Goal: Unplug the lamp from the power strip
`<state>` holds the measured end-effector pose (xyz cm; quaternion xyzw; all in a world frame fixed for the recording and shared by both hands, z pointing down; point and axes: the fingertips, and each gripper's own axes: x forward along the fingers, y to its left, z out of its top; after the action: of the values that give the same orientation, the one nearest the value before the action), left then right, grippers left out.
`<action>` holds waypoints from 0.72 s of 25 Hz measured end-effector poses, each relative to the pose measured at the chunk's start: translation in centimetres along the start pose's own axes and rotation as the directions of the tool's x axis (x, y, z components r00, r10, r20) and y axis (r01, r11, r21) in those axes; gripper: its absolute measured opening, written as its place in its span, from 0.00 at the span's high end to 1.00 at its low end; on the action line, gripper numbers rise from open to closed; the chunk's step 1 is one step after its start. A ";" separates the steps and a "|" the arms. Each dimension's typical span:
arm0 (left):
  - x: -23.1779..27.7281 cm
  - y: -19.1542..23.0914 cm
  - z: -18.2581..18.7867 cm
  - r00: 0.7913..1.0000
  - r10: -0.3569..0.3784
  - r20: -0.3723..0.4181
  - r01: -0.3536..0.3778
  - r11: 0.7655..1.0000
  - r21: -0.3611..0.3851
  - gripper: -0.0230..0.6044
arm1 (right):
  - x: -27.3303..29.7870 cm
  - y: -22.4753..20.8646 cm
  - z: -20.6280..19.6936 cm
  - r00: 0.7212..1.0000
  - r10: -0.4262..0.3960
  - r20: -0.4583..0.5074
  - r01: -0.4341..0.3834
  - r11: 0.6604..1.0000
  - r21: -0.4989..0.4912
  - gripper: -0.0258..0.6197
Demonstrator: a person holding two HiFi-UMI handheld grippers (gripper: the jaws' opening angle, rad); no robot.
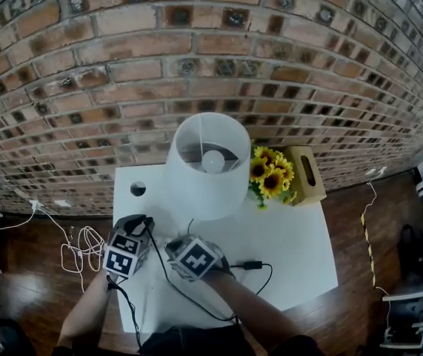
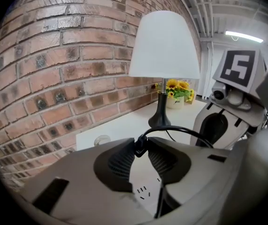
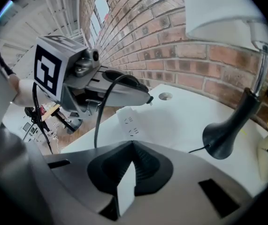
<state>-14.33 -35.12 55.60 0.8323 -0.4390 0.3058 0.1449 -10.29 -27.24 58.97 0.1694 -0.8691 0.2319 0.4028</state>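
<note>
A lamp with a white shade (image 1: 207, 165) stands at the back of the white table (image 1: 292, 247); its black base (image 2: 160, 119) is ahead of both grippers. My left gripper (image 2: 141, 146) is shut on the lamp's black plug (image 2: 139, 148), with the cable arching away to the right. It holds the plug a little above the white power strip (image 2: 142, 190), apart from its slots. My right gripper (image 3: 133, 145) is shut, tips touching, just over the near end of the power strip (image 3: 128, 121). A white sliver shows in the gap behind its tips.
Sunflowers (image 1: 270, 173) and a wooden tissue box (image 1: 305, 174) stand right of the lamp. A round hole (image 1: 138, 189) is in the table's back left corner. The black cable's inline switch (image 1: 250, 265) lies to my right. White cables (image 1: 81, 251) lie on the floor at left.
</note>
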 end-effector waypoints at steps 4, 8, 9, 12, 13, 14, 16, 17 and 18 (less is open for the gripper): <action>0.6 0.9 1.1 1.000 0.011 0.011 -0.011 1.000 -0.008 0.79 | -1.2 0.1 1.1 0.999 0.004 0.040 -0.005 1.000 0.008 0.97; 1.5 2.4 1.6 0.999 0.037 0.008 -0.037 0.999 0.002 0.79 | -1.8 0.9 2.0 0.998 0.037 0.059 -0.035 0.999 -0.023 0.97; 1.8 2.9 1.6 0.999 0.046 0.009 -0.046 0.999 0.007 0.79 | -1.8 1.0 2.1 0.997 0.042 0.064 -0.040 0.999 -0.029 0.97; 2.4 4.2 1.7 0.997 0.072 0.008 -0.072 0.997 0.007 0.79 | -2.0 1.1 2.5 0.996 0.057 0.075 -0.055 0.998 -0.026 0.97; 2.7 4.5 1.7 0.997 0.074 0.005 -0.074 0.997 0.003 0.79 | -1.9 1.1 2.7 0.995 0.064 0.081 -0.062 0.998 -0.023 0.97; 3.0 4.9 1.7 0.997 0.076 0.003 -0.076 0.997 0.001 0.79 | -1.9 1.0 2.8 0.994 0.071 0.086 -0.069 0.997 -0.022 0.97; 3.5 5.6 1.9 0.997 0.083 0.006 -0.083 0.997 0.000 0.79 | -1.6 0.7 3.1 0.993 0.078 0.089 -0.076 0.997 -0.029 0.97; 3.7 5.9 2.0 0.996 0.086 0.009 -0.086 0.996 -0.001 0.79 | -1.6 0.6 3.3 0.993 0.079 0.090 -0.077 0.997 -0.033 0.97; 3.9 6.2 2.0 0.996 0.088 0.009 -0.088 0.996 -0.003 0.79 | -1.5 0.5 3.5 0.992 0.082 0.095 -0.079 0.996 -0.034 0.97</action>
<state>-16.91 -42.21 56.37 0.8133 -0.4763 0.3076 0.1304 -11.75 -28.54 55.66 0.1391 -0.8969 0.2261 0.3536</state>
